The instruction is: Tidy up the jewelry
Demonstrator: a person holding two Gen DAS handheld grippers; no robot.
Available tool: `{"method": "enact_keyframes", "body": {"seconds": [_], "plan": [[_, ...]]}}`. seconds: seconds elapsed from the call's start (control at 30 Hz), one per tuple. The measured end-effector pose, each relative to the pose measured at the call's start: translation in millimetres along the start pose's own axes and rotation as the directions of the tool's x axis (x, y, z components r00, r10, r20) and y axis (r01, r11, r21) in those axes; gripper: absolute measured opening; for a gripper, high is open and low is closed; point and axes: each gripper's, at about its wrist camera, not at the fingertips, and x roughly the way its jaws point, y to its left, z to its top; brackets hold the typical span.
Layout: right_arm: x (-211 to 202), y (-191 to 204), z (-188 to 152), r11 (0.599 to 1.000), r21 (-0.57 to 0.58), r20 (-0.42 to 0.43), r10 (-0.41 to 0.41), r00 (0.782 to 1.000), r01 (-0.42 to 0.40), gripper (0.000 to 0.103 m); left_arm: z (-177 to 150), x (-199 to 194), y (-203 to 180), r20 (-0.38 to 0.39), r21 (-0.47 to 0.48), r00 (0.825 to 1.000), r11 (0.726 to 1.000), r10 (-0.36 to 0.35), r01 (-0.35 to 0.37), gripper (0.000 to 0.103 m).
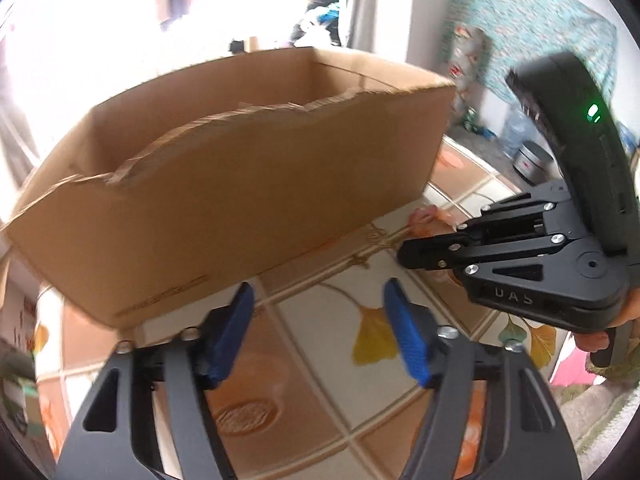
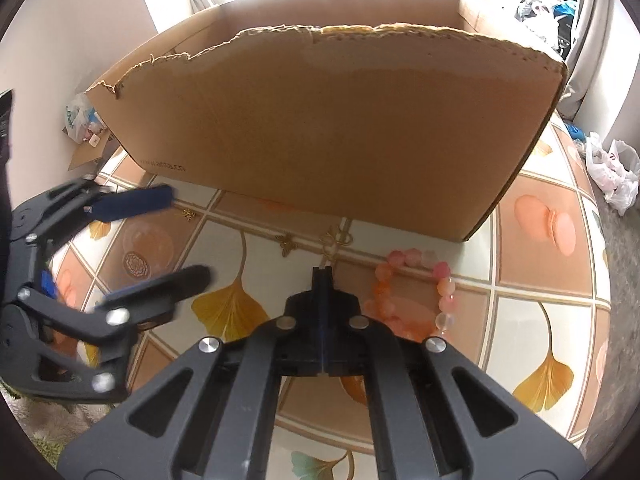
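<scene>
One cardboard box [image 2: 320, 120] is seen on the table [image 2: 540, 240]. One pink bead bracelet [image 2: 444, 292] is counted beside it, and three small gold charms [image 2: 332, 238] are made out near the box's foot. Two grippers are seen, and two white plastic bags [image 2: 612, 168] are counted.

A bracelet [image 2: 416, 300] of round pink, peach and orange beads is seen lying flat on the patterned tabletop, just in front of the near right corner of the cardboard box [image 2: 320, 128], partly hidden by gripper linkage at its lower edge. A thin gold chain with small charms [image 2: 316, 240] is laid along the tabletop close to the box's front wall, left of the bracelet. The box stands upright, open-topped, its front rim torn ragged; its contents cannot be made out.
</scene>
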Motion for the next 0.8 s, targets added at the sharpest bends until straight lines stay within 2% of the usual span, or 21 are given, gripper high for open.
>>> {"method": "enact_keyframes", "body": {"seconds": [0.13,0.17,0.2,0.43,0.8], "plan": [[-1,-4,0,1.000,0.008,0.004,0.018,1.000,-0.018,0.000,9,15,-5,-0.029,0.025,0.998,0.998,-0.062,0.062,0.039],[-1,-7,-1,1.000,0.013,0.007,0.028,1.000,-0.028,0.000,10,18,-7,-0.034,0.034,0.997,0.997,-0.069,0.070,0.038],[-13,-23,-7,0.999,0.020,0.010,0.038,0.999,-0.038,0.000,12,21,-9,-0.040,0.044,0.997,0.996,-0.072,0.074,0.035],[-22,-38,-11,0.996,0.041,0.023,0.077,0.997,-0.078,0.000,17,32,-17,-0.066,0.097,0.996,0.993,-0.054,0.060,0.018],[-25,-56,-9,0.992,0.061,0.033,0.104,0.994,-0.106,0.000,23,38,-21,-0.070,0.152,0.997,0.988,-0.026,0.036,0.013]]}}
